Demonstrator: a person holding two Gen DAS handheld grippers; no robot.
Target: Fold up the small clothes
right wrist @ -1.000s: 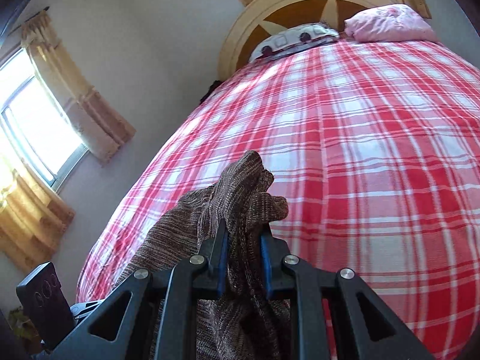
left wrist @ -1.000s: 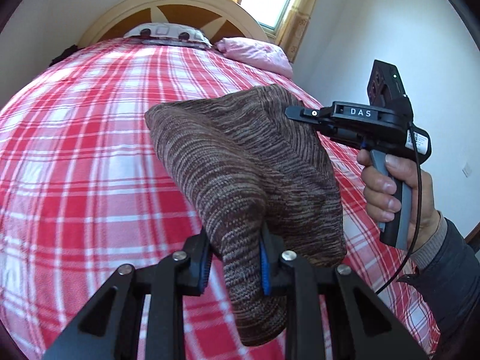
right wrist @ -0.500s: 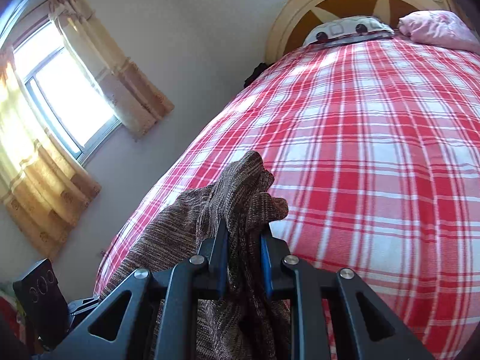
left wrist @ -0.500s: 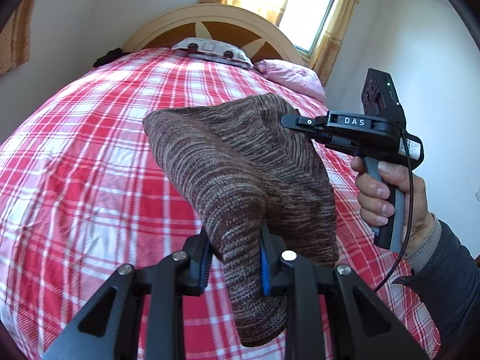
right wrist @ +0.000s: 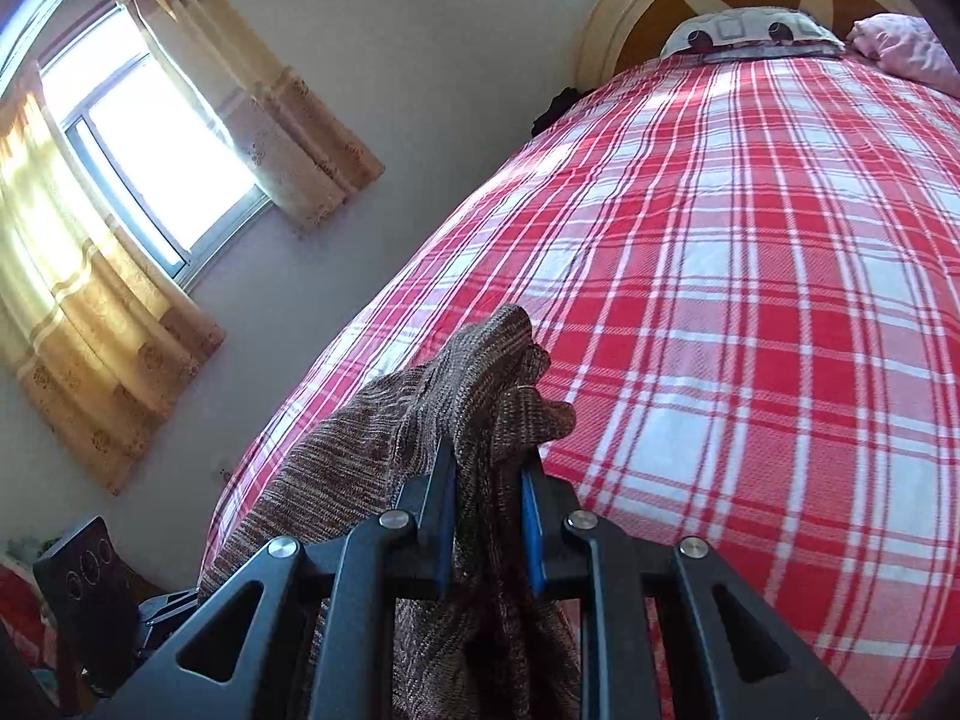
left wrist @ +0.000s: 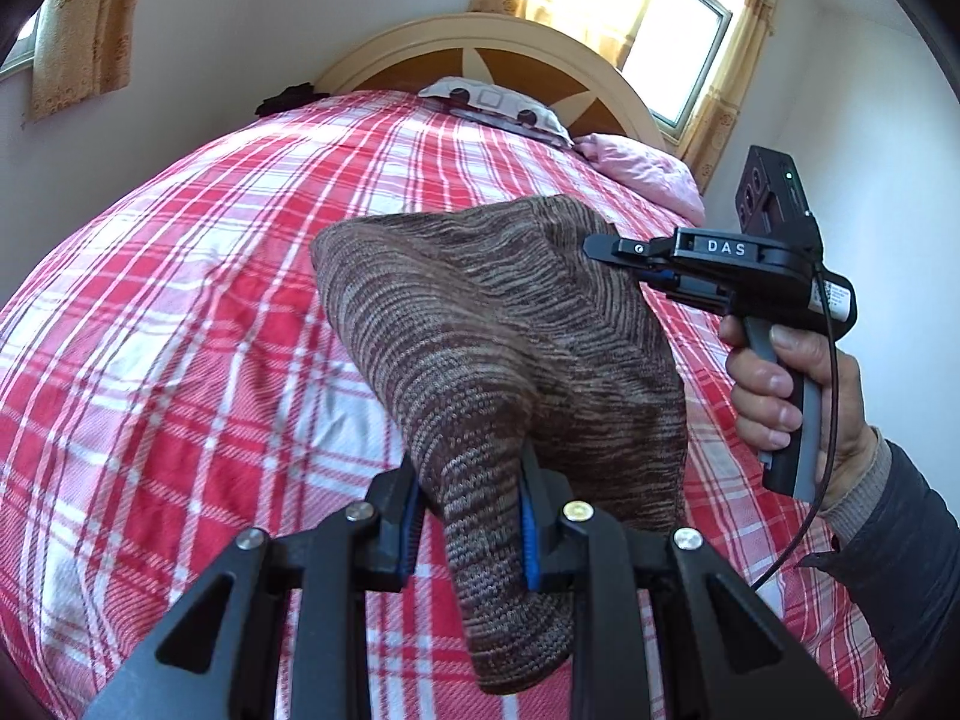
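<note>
- A brown-and-tan marled knit garment [left wrist: 480,336], finely ribbed in thin horizontal streaks, hangs in the air above the bed, stretched between the two grippers.
- Its top edge runs as a taut ridge from one grip to the other; below it the cloth falls in a broad, doubled panel with a rounded lower corner drooping past the left gripper's fingers.
- The left gripper [left wrist: 470,516] has its blue-padded jaws drawn narrow, pinching a thick fold of the knit between them.
- The right gripper [right wrist: 487,516] is likewise nearly closed, clamped on a bunched corner of the garment, which stands up in crumpled peaks above the pads.
- From the left wrist view, the right gripper [left wrist: 651,267] bites the garment's far upper corner, and a hand [left wrist: 786,396] in a dark sleeve with a grey knit cuff wraps its handle.
- Beneath lies a red-and-white plaid bedspread [right wrist: 750,276], with a pink pillow [left wrist: 642,171] and a patterned grey pillow [left wrist: 498,105] by the cream arched wooden headboard [left wrist: 498,39].
</note>
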